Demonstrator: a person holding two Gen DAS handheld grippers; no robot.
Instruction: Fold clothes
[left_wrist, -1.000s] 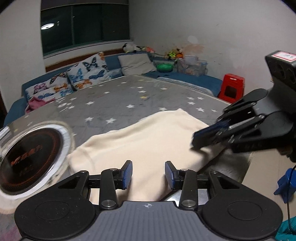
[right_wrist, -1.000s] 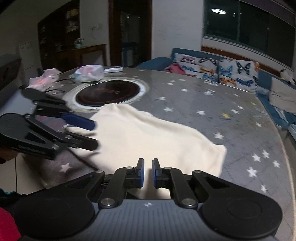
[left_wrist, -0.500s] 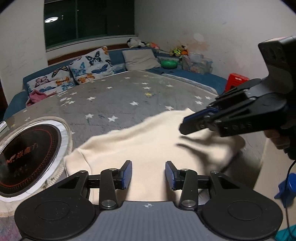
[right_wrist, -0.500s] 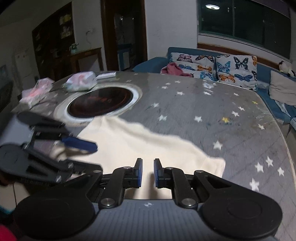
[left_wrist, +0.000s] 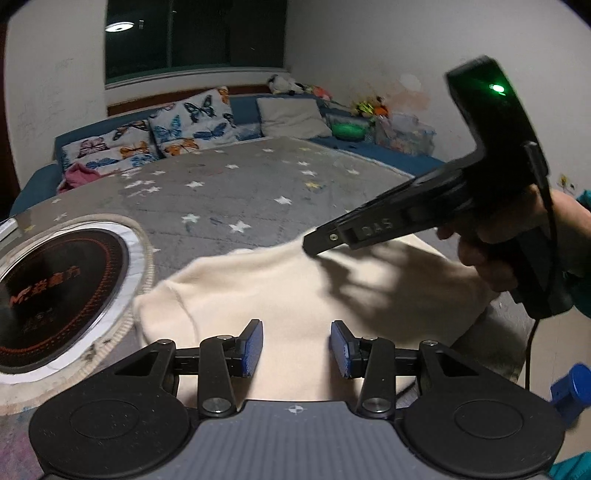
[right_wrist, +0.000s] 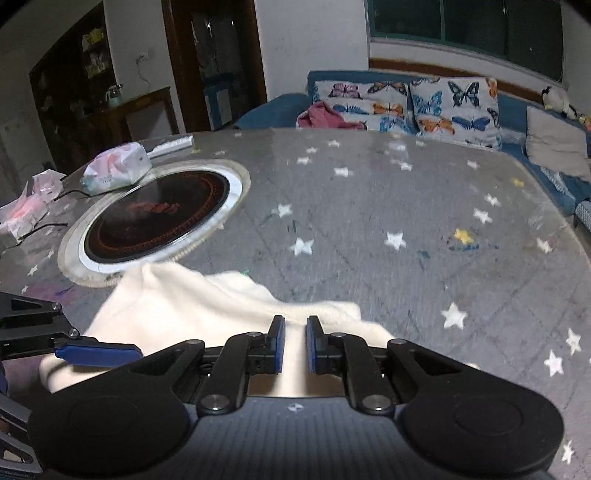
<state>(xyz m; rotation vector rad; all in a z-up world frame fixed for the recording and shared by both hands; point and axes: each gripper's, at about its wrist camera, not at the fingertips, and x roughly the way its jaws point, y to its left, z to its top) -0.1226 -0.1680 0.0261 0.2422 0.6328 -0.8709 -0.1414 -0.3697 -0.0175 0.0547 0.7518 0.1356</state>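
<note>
The cream garment (left_wrist: 280, 291) is lying at the table's (right_wrist: 369, 221) near edge, just beside the round cooktop (right_wrist: 155, 218); the left gripper (left_wrist: 296, 349) is hovering released over it; the right gripper (right_wrist: 295, 343), its pads narrowly apart, is gripping nothing.

A grey table (right_wrist: 369, 206) printed with white stars fills the middle of the room. A round black cooktop (right_wrist: 155, 218) with a pale ring sits set into it. Beside the cooktop lies a pack of tissues (right_wrist: 116, 168), with crumpled pink-and-white wrappers (right_wrist: 26, 206) farther off. Behind the table runs a blue sofa (left_wrist: 376, 151) holding butterfly cushions (right_wrist: 454, 107), a grey pillow (left_wrist: 295, 118) and a pink cloth (right_wrist: 325, 116). A dark window (left_wrist: 195, 37) reflects a ceiling lamp.
</note>
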